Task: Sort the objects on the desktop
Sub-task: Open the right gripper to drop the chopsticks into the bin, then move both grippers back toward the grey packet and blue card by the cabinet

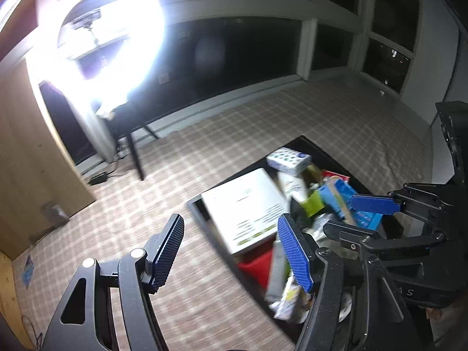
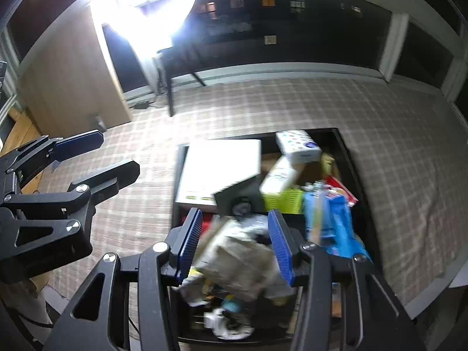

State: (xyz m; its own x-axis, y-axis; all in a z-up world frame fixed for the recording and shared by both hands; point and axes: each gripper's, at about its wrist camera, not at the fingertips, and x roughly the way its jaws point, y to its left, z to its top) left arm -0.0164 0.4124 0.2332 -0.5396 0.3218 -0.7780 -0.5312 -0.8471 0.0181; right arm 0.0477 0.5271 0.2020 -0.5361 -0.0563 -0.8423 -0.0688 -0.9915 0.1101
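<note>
Left wrist: left gripper point(image 1: 231, 251) fingers spread, empty | right gripper point(image 2: 235, 245) fingers apart, seemingly empty, over cluttered bin point(image 2: 346, 146)

A low bench point(image 2: 345, 146) stands on the checked carpet point(image 2: 234, 111), crowded with things. A flat box point(image 2: 222, 163) lies at its left side, with a tissue pack point(image 2: 298, 146) behind and to its right. Crumpled wrappers point(image 2: 234, 251) lie at the near end. A ring light point(image 1: 99, 38) stands far behind, to the left.
</note>
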